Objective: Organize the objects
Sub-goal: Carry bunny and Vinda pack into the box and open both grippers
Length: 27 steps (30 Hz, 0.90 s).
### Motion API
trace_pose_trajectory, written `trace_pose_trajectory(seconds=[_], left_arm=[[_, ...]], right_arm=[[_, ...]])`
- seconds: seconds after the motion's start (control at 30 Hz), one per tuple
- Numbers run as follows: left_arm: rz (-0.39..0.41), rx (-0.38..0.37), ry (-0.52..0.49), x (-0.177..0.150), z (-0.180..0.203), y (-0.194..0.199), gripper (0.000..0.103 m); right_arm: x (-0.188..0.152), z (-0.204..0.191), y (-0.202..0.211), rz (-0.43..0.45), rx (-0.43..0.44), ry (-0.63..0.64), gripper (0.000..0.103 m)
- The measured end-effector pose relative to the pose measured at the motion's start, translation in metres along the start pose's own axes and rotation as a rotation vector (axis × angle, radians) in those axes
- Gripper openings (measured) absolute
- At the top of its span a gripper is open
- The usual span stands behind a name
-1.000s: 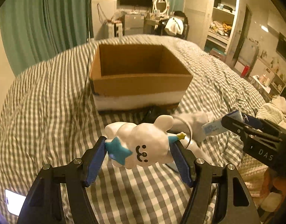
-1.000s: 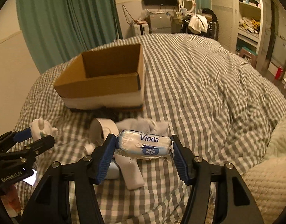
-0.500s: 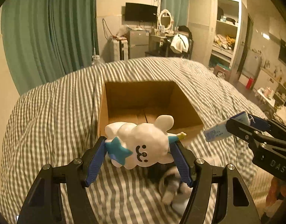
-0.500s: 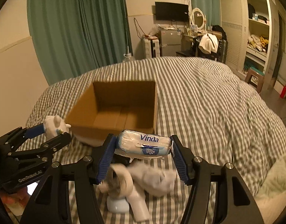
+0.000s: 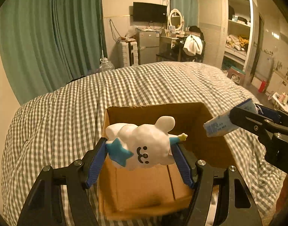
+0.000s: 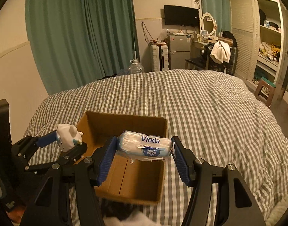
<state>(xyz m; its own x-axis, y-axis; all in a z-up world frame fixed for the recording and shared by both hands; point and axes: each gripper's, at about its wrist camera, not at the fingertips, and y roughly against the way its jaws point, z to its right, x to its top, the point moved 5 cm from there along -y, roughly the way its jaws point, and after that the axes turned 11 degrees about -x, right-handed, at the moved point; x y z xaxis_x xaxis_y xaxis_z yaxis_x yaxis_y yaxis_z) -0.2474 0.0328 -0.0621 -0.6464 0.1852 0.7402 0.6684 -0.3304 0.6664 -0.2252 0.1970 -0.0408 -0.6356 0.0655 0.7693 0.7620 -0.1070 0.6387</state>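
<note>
A: Left claw [image 5: 140,150]?
B: Pinching a white cloud toy [image 5: 142,146], blue star on its front, smiling face toward the camera. Held in the air over the near edge of the box [image 5: 144,186].

A: Right claw [image 6: 144,148]?
B: Clamped on a tissue pack [image 6: 144,146], "Vinda" printed across it, lying crosswise between the blue pads [image 6: 106,160]. Hanging above the box too, over its open top.

A: And the box?
B: Brown cardboard, open at the top, sitting on the bed [image 6: 209,116], on a grey-checked cover. Bare floor visible inside, with a seam down the middle.

A: Claws relative to the box?
B: Left one at its left side, right one toward the near right part. Near each other, not touching.

A: Beyond the box?
B: Green curtain [image 6: 78,32] behind to the left. Farther back, a wall TV [image 6: 181,17].
</note>
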Motion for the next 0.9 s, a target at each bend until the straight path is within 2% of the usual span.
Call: trace_pose_trajectory(seconds=[0.27, 0.47, 0.6, 0.73, 0.8, 0.83, 0.9], left_arm=[[-0.038, 0.019, -0.001, 0.001, 0.001, -0.047, 0.071], [-0.056, 0.006, 0.026, 0.007, 0.004, -0.070, 0.071], [-0.067, 0.009, 0.040, 0.004, 0.003, -0.075, 0.071], [-0.060, -0.026, 0.086, 0.004, -0.001, -0.072, 0.072], [-0.059, -0.026, 0.097, 0.002, -0.002, -0.064, 0.073], [-0.054, -0.028, 0.100, 0.002, -0.002, -0.058, 0.075], [-0.028, -0.015, 0.100, 0.003, -0.001, -0.043, 0.089]], right_arm=[[0.005, -0.004, -0.069, -0.068, 0.022, -0.008, 0.059], [0.000, 0.002, -0.104, -0.108, 0.032, -0.025, 0.059], [-0.001, 0.007, -0.109, -0.103, 0.031, -0.037, 0.059], [-0.002, 0.010, -0.105, -0.100, 0.049, -0.047, 0.061], [-0.001, 0.011, -0.095, -0.088, 0.067, -0.054, 0.065], [0.001, 0.010, -0.090, -0.082, 0.068, -0.057, 0.067], [0.008, 0.010, -0.075, -0.062, 0.069, -0.063, 0.071]])
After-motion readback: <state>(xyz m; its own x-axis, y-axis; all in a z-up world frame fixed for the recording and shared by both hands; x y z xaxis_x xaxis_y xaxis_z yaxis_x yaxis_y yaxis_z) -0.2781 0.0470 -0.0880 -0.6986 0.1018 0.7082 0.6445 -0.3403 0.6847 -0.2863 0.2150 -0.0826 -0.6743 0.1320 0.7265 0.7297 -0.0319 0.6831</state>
